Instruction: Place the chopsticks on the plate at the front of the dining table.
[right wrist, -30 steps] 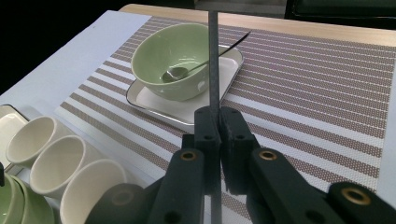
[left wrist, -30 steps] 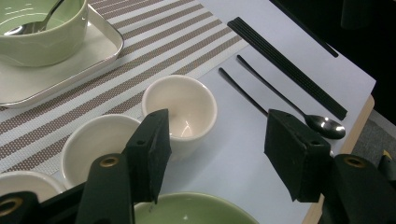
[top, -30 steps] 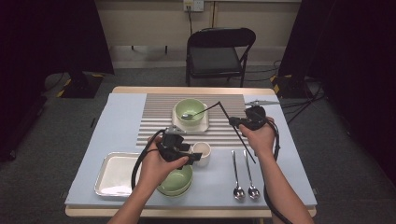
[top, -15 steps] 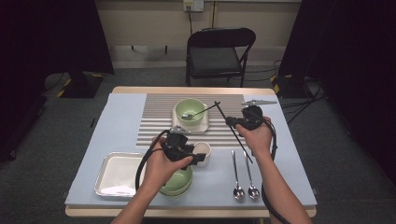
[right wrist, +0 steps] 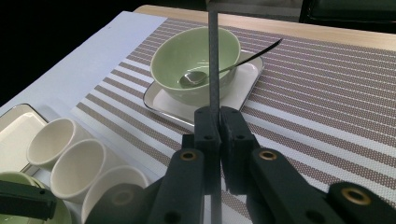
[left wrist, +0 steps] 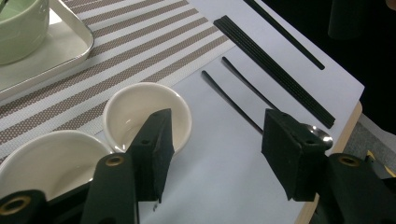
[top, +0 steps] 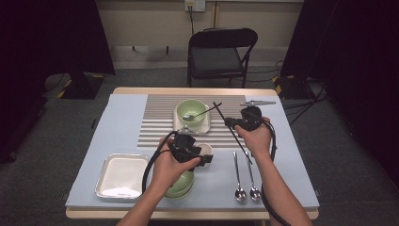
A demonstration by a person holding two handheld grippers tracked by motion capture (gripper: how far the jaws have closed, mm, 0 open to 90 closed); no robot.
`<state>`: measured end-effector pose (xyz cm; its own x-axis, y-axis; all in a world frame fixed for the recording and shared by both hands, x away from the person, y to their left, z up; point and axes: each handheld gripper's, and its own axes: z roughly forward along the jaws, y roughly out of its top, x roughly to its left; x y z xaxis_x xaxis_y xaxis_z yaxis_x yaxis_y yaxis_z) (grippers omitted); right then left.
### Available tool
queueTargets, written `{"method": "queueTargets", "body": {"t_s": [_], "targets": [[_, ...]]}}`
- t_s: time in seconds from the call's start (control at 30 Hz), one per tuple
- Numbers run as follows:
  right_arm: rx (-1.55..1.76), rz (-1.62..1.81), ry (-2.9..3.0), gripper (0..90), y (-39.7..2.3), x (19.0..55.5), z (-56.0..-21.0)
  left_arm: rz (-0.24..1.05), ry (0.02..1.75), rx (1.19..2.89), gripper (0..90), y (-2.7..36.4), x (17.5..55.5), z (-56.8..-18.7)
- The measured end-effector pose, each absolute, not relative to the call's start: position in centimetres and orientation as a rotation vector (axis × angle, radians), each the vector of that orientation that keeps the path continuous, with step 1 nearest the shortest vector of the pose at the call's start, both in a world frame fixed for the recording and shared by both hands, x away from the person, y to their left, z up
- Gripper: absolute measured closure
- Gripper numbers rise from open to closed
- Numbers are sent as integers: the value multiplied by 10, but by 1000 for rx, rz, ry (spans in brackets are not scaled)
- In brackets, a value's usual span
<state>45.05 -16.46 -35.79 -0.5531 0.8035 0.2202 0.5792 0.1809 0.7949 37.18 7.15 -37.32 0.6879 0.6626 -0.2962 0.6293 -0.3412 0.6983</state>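
The right gripper [right wrist: 218,126] pinches a black chopstick [right wrist: 213,56] tight. The left gripper [left wrist: 217,154] has just been closing a little; its jaws are spread with nothing between them, maybe just touching the small white cup [left wrist: 140,109].

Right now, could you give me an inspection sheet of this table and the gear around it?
Surface: blue cloth with striped mat.
Job's things: chopstick; small cream cup.
Clutter: green bowl holding spoon; metal tray; two spoons.
Grippers: right gripper fingers shut on chopstick; left gripper open beside cup, jaws just closing, nothing between.
Cables: black cable on left gripper.
Surroundings: folding chair.
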Motion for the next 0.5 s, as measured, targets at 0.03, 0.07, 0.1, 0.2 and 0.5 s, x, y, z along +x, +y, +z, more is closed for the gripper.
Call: {"method": "queueTargets", "body": {"t_s": [0.03,0.07,0.1,0.2,0.5], "targets": [[1329,1309,2209,861,-165,450,-358,50,990,2055,440,72,372,-373],[1329,1308,2209,861,-164,450,-358,46,989,2050,440,70,372,-373],[1329,1312,2211,861,-163,450,-357,52,992,2046,447,68,372,-373],[1326,1317,2214,861,-162,450,-357,59,987,2047,456,65,372,-374],[1313,1313,2226,861,-156,451,-356,49,991,2048,464,60,374,-376]]}}
